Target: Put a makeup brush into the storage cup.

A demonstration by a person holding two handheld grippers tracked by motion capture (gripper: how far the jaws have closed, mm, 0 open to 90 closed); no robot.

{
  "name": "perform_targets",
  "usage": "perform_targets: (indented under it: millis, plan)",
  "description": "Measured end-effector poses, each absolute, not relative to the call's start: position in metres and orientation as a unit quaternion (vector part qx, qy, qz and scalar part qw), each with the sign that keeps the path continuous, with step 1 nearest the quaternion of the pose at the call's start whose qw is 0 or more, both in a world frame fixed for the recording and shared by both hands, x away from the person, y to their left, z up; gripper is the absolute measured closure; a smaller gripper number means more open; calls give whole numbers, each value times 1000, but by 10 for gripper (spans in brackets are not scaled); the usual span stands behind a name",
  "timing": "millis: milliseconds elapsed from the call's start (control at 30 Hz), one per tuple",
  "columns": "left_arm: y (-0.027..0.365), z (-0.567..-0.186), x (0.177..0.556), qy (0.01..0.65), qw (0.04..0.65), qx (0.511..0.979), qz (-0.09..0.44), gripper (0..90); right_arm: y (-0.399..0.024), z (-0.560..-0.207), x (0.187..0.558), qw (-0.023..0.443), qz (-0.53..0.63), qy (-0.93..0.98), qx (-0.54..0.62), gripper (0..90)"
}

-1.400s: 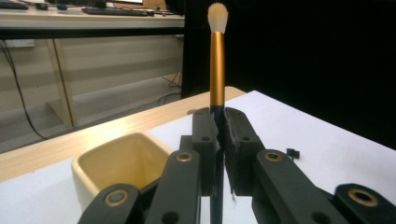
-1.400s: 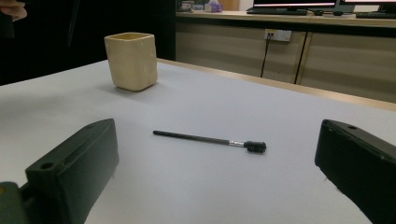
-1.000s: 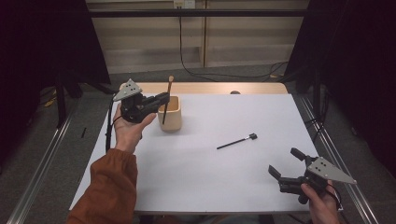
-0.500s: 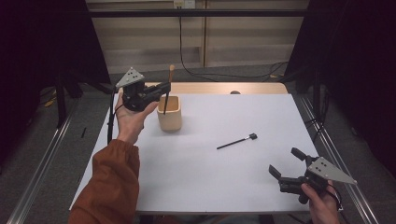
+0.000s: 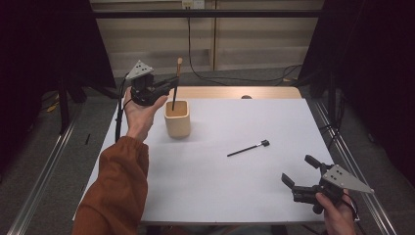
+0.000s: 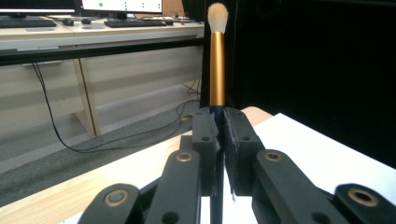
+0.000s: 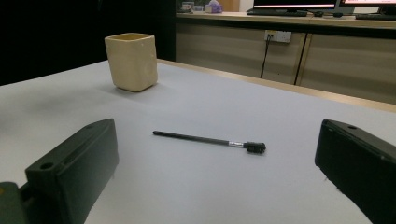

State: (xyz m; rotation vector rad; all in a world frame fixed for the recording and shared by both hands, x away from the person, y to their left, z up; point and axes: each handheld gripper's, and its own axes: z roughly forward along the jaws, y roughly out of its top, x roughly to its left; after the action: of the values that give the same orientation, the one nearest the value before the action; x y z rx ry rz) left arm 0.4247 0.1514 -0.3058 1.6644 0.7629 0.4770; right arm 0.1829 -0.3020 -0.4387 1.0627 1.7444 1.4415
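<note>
A makeup brush (image 5: 176, 81) with a gold ferrule (image 6: 216, 70), pale bristles and a dark handle stands upright in my left gripper (image 5: 172, 84), which is shut on its handle. The handle's lower end hangs at the mouth of a beige cup (image 5: 177, 122). In the left gripper view the jaws of this gripper (image 6: 219, 116) press together around the handle. My right gripper (image 5: 298, 170) rests open near the table's front right corner. It faces a thin black brush (image 5: 248, 148) that lies flat on the white table (image 5: 220, 196). In the right gripper view this black brush (image 7: 210, 139) lies beyond the open right gripper (image 7: 215, 172).
In the right gripper view the beige cup (image 7: 131, 60) stands at the far left of the table. A wooden strip (image 5: 244, 92) runs along the table's back edge. Black cables (image 5: 195, 68) trail over the floor behind. Dark curtains flank both sides.
My left gripper has risen and drifted toward the back, lifting the gold brush higher out of the cup. The right gripper has stayed still.
</note>
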Motion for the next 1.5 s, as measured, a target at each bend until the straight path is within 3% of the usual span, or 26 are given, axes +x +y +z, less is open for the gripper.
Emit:
perform_targets:
  millis: [567,1500]
  plan:
    - [152,-310,447,332,587,711,200,839,-302,-439,183,313,547,661,406,0]
    - [149,-346,453,334,572,721,201,839,-302,-439,182,314,546,662,406,0]
